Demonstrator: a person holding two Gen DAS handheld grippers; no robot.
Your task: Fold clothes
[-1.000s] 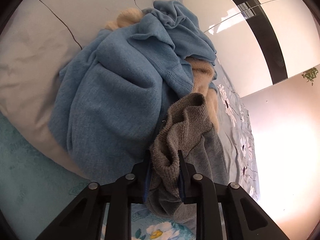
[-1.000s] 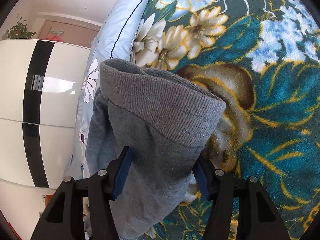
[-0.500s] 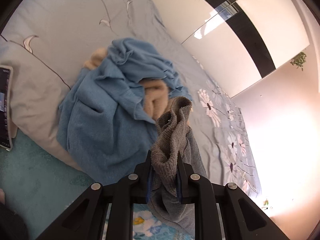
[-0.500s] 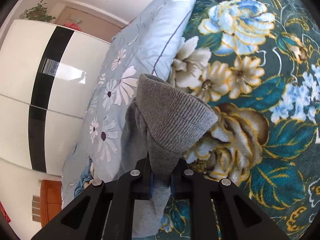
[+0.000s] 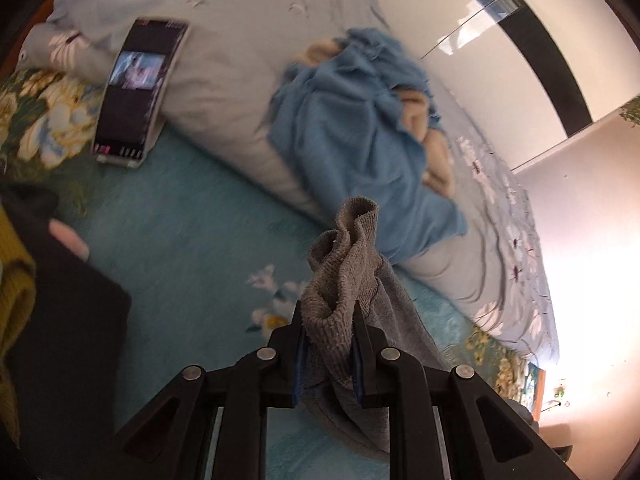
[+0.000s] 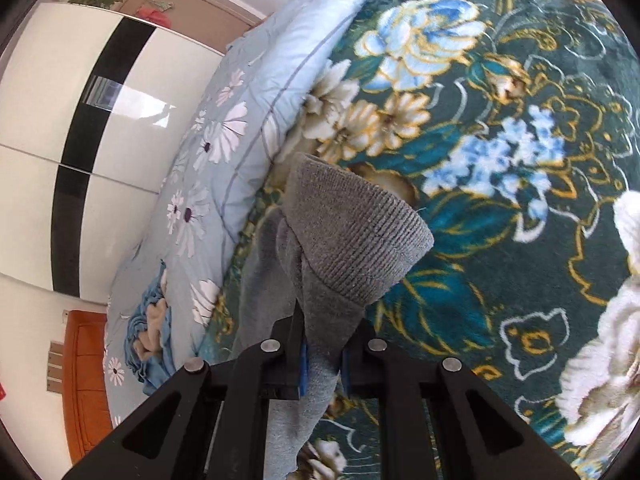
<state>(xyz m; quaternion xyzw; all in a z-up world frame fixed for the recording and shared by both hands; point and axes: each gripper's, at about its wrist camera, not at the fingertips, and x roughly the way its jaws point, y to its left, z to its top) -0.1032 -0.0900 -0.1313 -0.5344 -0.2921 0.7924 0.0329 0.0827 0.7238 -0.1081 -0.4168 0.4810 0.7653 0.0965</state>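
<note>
Here the left tongs point(image 5: 328, 350) are clamped on a bunched ribbed cuff of the grey knitted garment point(image 5: 348, 280), low in the centre of the left view, above the teal floral blanket point(image 5: 192, 240). The right tongs point(image 6: 323, 354) pinch another ribbed cuff of the same garment, low centre of the right view, over dark floral bedding. Both grips look narrow, taking only folded ribbing, so the knit could slide out if the two ends are drawn apart sharply. The hanging body may also drag across the blanket and catch the crumpled blue garment point(image 5: 352, 140) on the pale quilt point(image 5: 224, 60), upper centre. A phone point(image 5: 136, 92) leans at upper left, near enough to be knocked.
</note>
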